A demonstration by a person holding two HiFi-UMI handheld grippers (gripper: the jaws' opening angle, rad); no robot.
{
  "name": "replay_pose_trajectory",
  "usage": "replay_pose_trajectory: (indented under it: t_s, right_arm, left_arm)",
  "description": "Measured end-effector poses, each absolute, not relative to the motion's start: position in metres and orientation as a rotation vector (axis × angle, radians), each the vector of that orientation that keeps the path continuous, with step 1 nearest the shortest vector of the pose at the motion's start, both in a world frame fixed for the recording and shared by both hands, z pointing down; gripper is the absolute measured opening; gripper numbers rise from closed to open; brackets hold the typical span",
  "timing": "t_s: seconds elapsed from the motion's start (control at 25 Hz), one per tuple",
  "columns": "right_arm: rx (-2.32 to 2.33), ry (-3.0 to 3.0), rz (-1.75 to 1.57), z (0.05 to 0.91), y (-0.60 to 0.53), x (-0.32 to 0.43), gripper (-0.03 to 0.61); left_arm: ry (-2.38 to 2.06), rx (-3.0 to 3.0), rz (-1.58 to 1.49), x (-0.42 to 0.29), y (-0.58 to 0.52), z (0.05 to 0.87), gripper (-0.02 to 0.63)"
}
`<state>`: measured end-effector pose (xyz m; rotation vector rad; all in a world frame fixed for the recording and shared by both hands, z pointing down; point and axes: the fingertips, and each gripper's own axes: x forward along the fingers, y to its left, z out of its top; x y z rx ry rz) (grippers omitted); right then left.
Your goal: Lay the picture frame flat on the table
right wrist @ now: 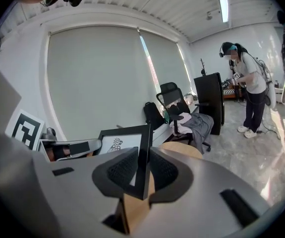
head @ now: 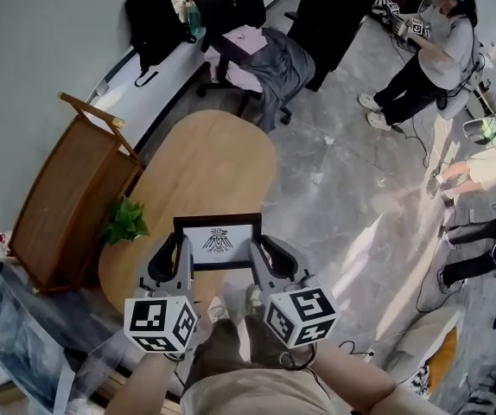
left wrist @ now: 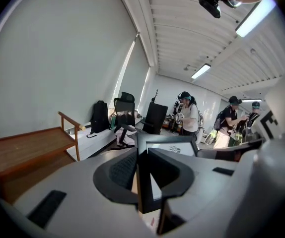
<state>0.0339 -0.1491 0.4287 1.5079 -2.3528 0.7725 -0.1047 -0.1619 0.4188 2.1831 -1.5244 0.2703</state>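
- The picture frame [head: 218, 241], black-edged with a white sheet and a dark bird emblem, is held over the near end of the oval wooden counter [head: 209, 167], between the two grippers.
- It is not lying flat. Both gripper views show it close to upright, its face turned toward the person.
- Whether its lower edge touches the counter cannot be told.
- The left gripper [head: 180, 251] has its jaws clenched on the frame's left side bar; the left gripper view shows the black bar pinched between the ribbed pads.
- The right gripper [head: 262, 251] grasps the frame's right side bar in the same way, jaws closed tight on the black edge.
- The two marker cubes sit nearest the person, above the forearms.
- A small green plant [head: 126, 221] stands at the counter's left rim, just left of the frame.
- A wooden cart [head: 68, 199] stands beside the counter on the left.
- Beyond the counter's far end is an office chair [head: 252, 54] draped with grey clothing, and a black backpack [head: 153, 17] rests on a long white desk by the wall.
- A person [head: 429, 54] in a white shirt and dark trousers stands well apart at the upper right, on the grey floor.
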Motion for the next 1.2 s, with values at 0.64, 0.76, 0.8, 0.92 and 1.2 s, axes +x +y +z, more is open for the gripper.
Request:
replay_pose_trajectory:
  t_s: [0.64,0.76,0.8,0.92,1.2]
  right_arm:
    - [1.388,-2.140,1.007,0.651,-0.181,0.040,0.055]
    - [1.380,-2.094,1.037,0.690,-0.183,0.044,0.054]
    - [1.378,-2.077,1.051,0.703,-0.182,0.045,0.054]
    - [1.372,-2.033,1.082,0.743,-0.179,0.049,0.054]
    - [1.352,-1.907,1.178,0.831,-0.159,0.063,0.054]
  left_arm:
    - [-1.414,1.982,0.439,-0.097,-0.203,0.643,0.064]
    - [-1.384,1.944,0.466,-0.094,-0.205,0.686,0.064]
    - [-1.374,1.932,0.476,-0.093,-0.204,0.699,0.064]
    - [-1.352,1.907,0.504,-0.089,-0.202,0.737,0.064]
    - [-1.267,1.841,0.604,-0.074,-0.182,0.825,0.064]
